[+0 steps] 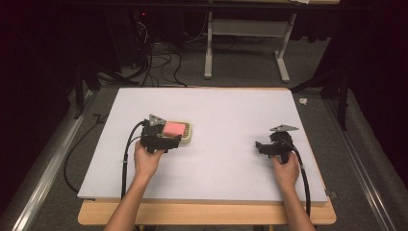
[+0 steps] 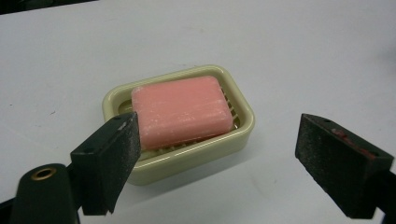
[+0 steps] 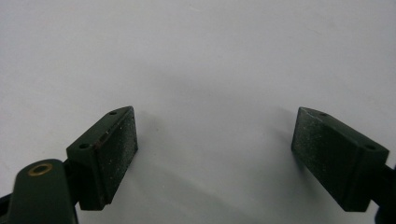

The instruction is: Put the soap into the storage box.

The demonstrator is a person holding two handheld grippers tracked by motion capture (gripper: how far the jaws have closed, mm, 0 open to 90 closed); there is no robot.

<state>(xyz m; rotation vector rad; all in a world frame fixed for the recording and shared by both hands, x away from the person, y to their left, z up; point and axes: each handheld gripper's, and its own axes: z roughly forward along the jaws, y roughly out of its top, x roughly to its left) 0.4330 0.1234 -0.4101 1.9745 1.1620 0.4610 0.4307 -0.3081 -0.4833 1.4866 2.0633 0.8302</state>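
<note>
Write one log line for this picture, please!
left gripper: open, at soap dish | pink soap: in dish | right gripper: open, idle

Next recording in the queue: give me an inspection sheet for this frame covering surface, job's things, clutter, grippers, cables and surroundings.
Surface: white board on a wooden table; faint specks, otherwise bare.
Job's things: pink soap bar lying in a cream soap dish, on the board's left half.
Clutter: nothing seen on the board.
Grippers: left gripper open, jaws apart just short of the dish, touching nothing; right gripper open over bare board on the right.
Cables: one black cable trails from the left gripper, another from the right, both running back off the near edge.
Surroundings: dark room, grey floor, loose floor wires, legs of a white stand beyond the table.
</note>
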